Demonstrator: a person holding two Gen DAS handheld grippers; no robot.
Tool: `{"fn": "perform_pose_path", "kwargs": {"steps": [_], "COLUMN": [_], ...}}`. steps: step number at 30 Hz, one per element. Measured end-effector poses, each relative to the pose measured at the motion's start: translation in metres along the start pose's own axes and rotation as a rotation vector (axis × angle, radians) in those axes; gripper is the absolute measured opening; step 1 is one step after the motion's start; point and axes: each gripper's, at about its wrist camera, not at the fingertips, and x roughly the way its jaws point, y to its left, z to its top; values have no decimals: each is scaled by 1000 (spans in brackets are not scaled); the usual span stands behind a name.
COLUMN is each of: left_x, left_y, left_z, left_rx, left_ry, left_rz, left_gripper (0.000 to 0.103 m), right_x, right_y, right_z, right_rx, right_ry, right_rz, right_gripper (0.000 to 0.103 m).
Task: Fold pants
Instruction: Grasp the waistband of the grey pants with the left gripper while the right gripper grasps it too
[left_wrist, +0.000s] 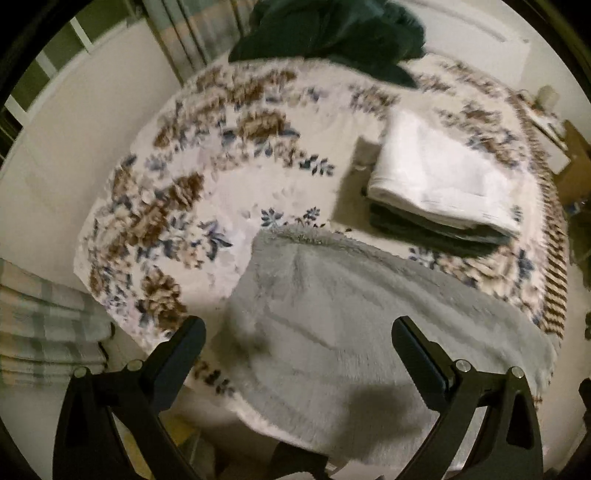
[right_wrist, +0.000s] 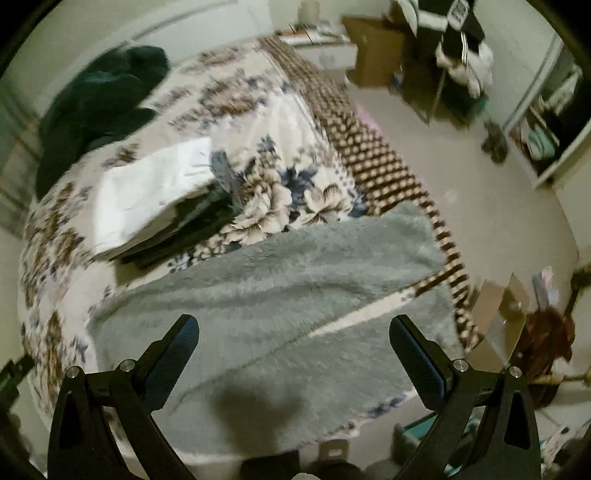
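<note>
Left gripper (left_wrist: 298, 334) spread wide, empty | right gripper (right_wrist: 294, 330) spread wide, empty | above grey pants (right_wrist: 266, 295)

Two fisheye views, each from a camera mounted on a handheld gripper, look forward and down along its black jaws, which frame the lower corners. The left wrist view hovers above the near edge of a bed (left_wrist: 236, 155) with a floral cover, facing its far wall. The right wrist view hangs close over the same edge, angled toward the bed's right side and the floor (right_wrist: 480, 192). Both share the grey fleece pants (left_wrist: 332, 317) (right_wrist: 280, 295), a folded stack (left_wrist: 443, 177) (right_wrist: 147, 199) and a dark heap (left_wrist: 332, 33) (right_wrist: 99, 99).
</note>
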Motion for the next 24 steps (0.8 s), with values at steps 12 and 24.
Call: {"fn": "perform_pose_path", "kwargs": {"steps": [12,24], "left_x": [251,309], "left_y": [0,2], "left_z": [85,75], "left_rx": [-318,-378], "left_ry": [227,229], "left_rz": [14,-80], "left_gripper": [103,9], "right_x": [264,378], "right_y": [-5,-59], "right_z": [56,63], "right_rx": [226,499], "right_ry": [174,337], "right_rz": [-129,-138], "right_gripper": [103,79]}}
